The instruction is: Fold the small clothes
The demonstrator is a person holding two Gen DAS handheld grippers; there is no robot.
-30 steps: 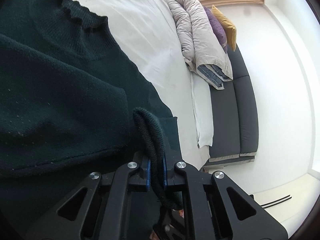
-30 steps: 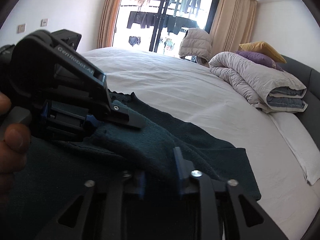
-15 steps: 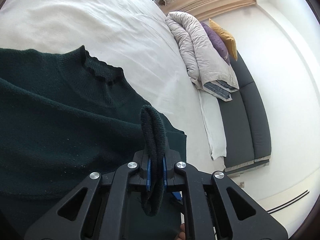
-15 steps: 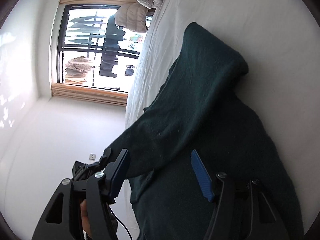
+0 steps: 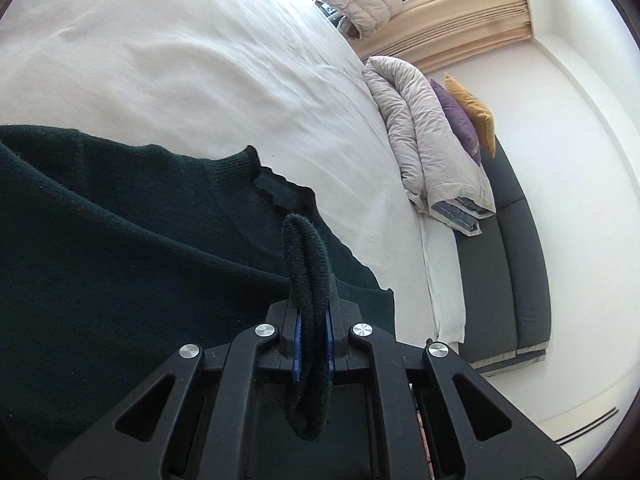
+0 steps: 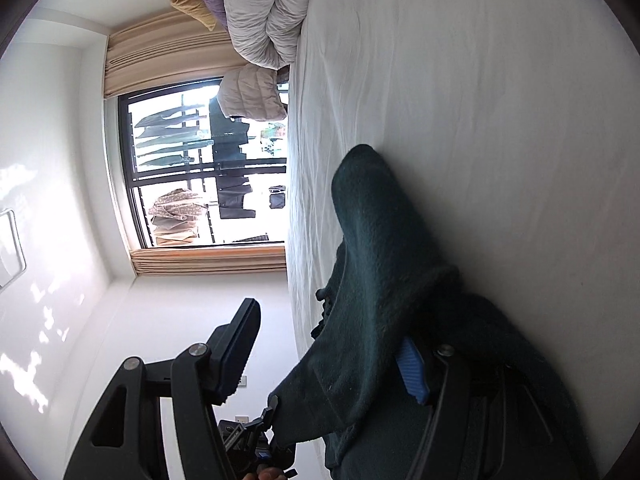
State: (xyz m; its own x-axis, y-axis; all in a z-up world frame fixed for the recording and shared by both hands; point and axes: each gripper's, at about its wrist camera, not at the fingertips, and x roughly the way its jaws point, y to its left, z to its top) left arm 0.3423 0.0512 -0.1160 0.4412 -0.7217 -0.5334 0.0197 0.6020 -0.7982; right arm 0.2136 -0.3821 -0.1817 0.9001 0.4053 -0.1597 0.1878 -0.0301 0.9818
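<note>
Green sweater (image 5: 120,272) cuff farther across bed (image 5: 200,60)

This is a bedroom in a home. A wide bed (image 5: 168,60) with a white sheet fills most of both views. A rolled grey duvet (image 5: 424,148) lies at its head beside a purple pillow (image 5: 460,124) and a yellow pillow (image 5: 472,110), against a dark padded headboard (image 5: 500,264). Beige curtains (image 6: 160,50) frame a large window (image 6: 200,168), and clothes (image 6: 168,140) hang to dry outside on a balcony. The walls are plain white, with a socket (image 6: 242,381) low down.
</note>
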